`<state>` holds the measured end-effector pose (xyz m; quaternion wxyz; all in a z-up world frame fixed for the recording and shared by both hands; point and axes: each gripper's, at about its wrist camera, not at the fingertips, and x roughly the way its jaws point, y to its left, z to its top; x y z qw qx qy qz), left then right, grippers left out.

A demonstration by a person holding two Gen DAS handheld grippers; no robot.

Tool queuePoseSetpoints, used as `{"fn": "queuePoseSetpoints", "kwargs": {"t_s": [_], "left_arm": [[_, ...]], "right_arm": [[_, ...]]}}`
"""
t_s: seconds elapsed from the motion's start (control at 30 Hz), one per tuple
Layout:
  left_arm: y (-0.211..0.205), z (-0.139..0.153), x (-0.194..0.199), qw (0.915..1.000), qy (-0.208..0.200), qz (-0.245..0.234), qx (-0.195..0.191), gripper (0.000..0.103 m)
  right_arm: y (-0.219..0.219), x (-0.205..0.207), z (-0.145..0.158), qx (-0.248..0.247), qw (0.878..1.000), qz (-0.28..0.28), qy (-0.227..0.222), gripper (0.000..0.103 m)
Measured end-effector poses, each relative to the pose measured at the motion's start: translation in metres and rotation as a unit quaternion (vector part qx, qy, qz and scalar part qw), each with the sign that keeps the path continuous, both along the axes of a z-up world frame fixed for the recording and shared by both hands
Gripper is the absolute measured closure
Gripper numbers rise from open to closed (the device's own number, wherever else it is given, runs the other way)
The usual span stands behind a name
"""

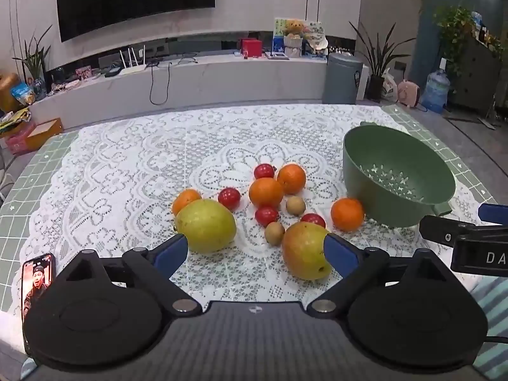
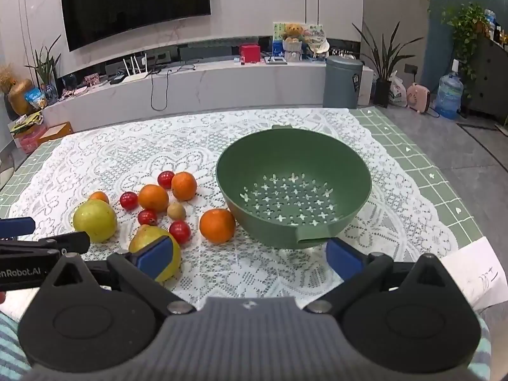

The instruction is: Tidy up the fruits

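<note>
1. Far left on the counter [image 1: 38,171], under the lace cloth [image 1: 127,165]: a phone [image 1: 38,282] lying at the edge. Best kept clear of any sweep by the left tongs [image 1: 255,249].
2. Left tongs: spread fully apart, holding nothing, tilted down toward the fruit. Blue pads flank the gap between the green-yellow pear [image 1: 206,225] and the reddish pear [image 1: 304,250], gripping neither.
3. Likely first pick for this side: the green-yellow pear, nearest the left pad. Worth centring over its widest part before closing, since a round, smooth skin probably slips under an off-centre pinch.
4. Just behind that pear, touching or nearly so: a small orange [image 1: 186,200]. Better approached from above to avoid nudging it.
5. Middle cluster: oranges [image 1: 266,192], red cherry-like fruits [image 1: 229,197] and two brown round fruits [image 1: 295,205], packed close. Wiser left until the big pears are out, giving the pads room.
6. Lone orange [image 2: 217,225] just beside the green colander [image 2: 293,190]: an easy short carry for the right tongs [image 2: 249,255].
7. Right tongs: also wide apart and empty, hovering near the colander's front handle.
8. Colander: empty, upright, right of all the fruit. Low release inside probably keeps fruit from bouncing out.
</note>
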<state>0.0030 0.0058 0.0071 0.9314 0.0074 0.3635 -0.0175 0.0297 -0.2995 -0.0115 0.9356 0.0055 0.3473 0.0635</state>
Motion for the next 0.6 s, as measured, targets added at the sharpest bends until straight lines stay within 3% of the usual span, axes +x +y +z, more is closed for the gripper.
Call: {"fn": "queuePoseSetpoints", "kwargs": {"t_s": [0.2, 0.6], "left_arm": [[-0.0038, 0.0034, -0.0025, 0.9996, -0.018, 0.007, 0.023, 0.0], [-0.0014, 0.0064, -0.006, 0.9989, -0.039, 0.016, 0.02, 0.0]], "right_arm": [[0.0013, 0.0, -0.0021, 0.003, 1.0, 0.008, 0.0, 0.004], [0.0015, -0.0002, -0.0043, 0.005, 1.0, 0.007, 0.002, 0.004]]}}
